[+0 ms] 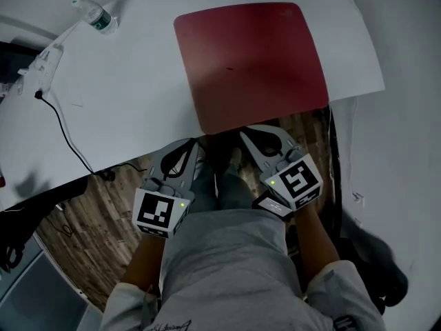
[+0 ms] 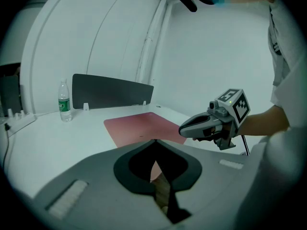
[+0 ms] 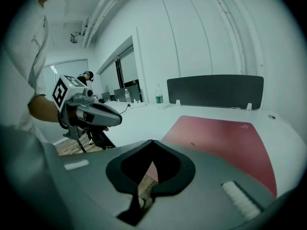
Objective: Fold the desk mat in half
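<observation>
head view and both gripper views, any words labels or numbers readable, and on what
Nothing here reads as text.
Water bottle: green label, print too small.
Desk mat: faint corner mark, too blurred.
Left claw and right claw: square markers only, no letters.

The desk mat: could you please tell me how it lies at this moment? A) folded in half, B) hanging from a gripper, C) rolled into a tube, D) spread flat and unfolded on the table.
D: the desk mat lies spread out in a single flat layer on the white table, with no fold or roll in it.
</observation>
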